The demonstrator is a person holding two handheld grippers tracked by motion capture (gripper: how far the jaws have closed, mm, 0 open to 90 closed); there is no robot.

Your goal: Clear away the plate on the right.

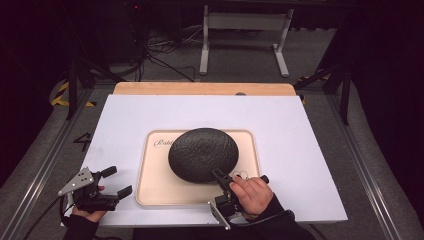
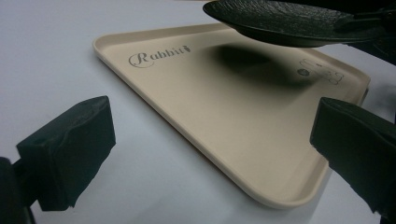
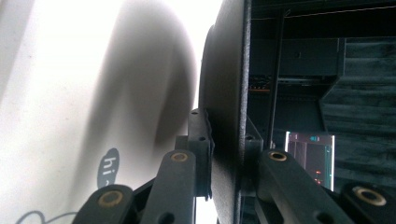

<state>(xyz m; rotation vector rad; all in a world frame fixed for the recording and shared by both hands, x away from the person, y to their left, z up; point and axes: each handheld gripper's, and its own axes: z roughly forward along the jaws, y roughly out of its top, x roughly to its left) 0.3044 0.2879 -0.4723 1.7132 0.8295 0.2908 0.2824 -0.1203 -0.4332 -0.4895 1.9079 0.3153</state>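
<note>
A round black textured plate (image 1: 202, 153) hangs over the beige tray (image 1: 150, 185), and my right gripper (image 1: 221, 178) is shut on its near rim. In the right gripper view the plate (image 3: 224, 93) stands edge-on, pinched between the two jaws of the right gripper (image 3: 226, 149). In the left gripper view the plate (image 2: 280, 21) floats above the tray (image 2: 210, 116) and casts a shadow on it. My left gripper (image 1: 116, 181) rests at the table's front left, jaws wide apart with nothing between them. The tray lies just ahead of the left gripper (image 2: 210, 154).
The tray, printed with "Rabbit" lettering (image 1: 161, 143), lies on a white sheet (image 1: 125, 120) that covers a wooden table (image 1: 200, 88). Beyond the far edge are a table frame (image 1: 245, 30) and cables on the floor. Aluminium rails run along both sides.
</note>
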